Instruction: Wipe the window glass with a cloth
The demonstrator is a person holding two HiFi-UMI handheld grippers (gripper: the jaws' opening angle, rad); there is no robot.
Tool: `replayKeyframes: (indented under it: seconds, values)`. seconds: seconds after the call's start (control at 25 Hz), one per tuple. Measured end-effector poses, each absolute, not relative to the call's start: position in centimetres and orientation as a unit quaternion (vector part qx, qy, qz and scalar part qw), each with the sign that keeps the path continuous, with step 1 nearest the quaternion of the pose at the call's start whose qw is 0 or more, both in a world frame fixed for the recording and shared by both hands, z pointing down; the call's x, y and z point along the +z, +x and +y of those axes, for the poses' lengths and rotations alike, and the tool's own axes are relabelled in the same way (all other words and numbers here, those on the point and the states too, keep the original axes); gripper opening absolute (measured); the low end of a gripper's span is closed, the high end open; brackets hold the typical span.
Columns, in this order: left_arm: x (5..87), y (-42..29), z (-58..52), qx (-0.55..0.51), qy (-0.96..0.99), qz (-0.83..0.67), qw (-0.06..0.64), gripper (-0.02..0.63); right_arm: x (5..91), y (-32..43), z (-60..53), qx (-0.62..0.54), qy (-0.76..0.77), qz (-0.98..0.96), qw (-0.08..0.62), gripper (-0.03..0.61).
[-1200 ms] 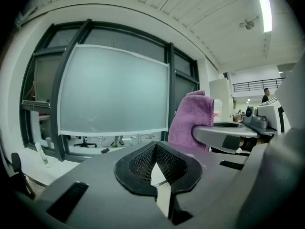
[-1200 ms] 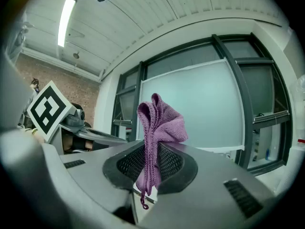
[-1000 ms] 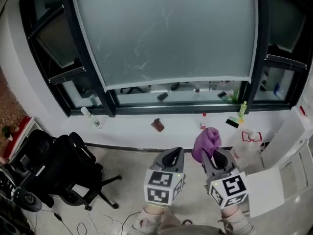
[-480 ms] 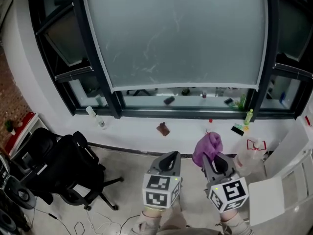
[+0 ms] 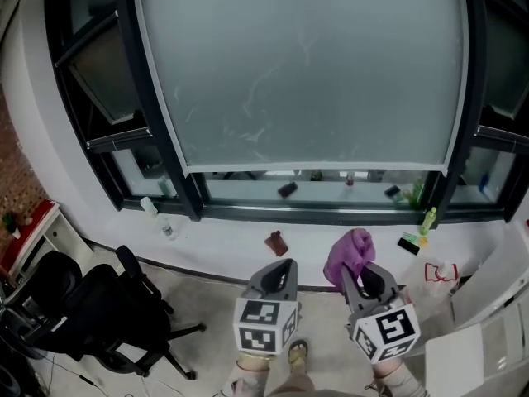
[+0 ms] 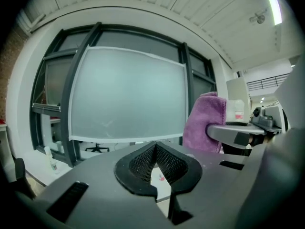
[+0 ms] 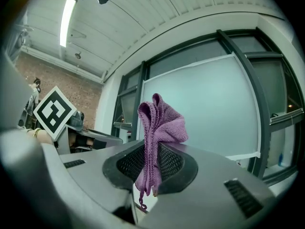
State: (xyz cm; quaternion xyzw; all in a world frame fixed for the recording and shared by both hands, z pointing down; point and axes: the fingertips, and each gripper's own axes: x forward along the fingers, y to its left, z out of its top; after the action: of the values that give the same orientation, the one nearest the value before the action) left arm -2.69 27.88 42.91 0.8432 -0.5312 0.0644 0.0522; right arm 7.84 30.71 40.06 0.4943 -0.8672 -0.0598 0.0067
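Note:
A large frosted window pane in a dark frame fills the wall ahead, with faint smears near its middle. My right gripper is shut on a purple cloth, which bunches up above the jaws. The cloth hangs short of the glass, over the white sill. My left gripper is beside it on the left, shut with nothing in it. The purple cloth also shows at the right of the left gripper view. The window pane lies ahead in both gripper views.
On the sill stand a brown object, a clear bottle, a green bottle and a black item. A black office chair stands on the floor at left. White furniture sits at the right.
The head view has shifted closer to the window, which now sits higher and larger. Both grippers keep their places low in the view, the cloth still held.

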Motion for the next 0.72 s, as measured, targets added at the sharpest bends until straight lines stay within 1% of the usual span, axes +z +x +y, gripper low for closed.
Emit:
replayKeyframes:
  seconds: [0.32,0.72]
  values:
    - [42.2,-4.5,17.1,0.075,0.846,-0.525,0.051,0.005,38.9,5.3,19.4,-0.062,0.489,-0.870,0.005,0.055]
    - [41.0,-7.4,5.2,0.074,0.850,-0.521,0.042,0.005,37.9,2.7,7.9,-0.065,0.490,-0.869,-0.003,0.055]
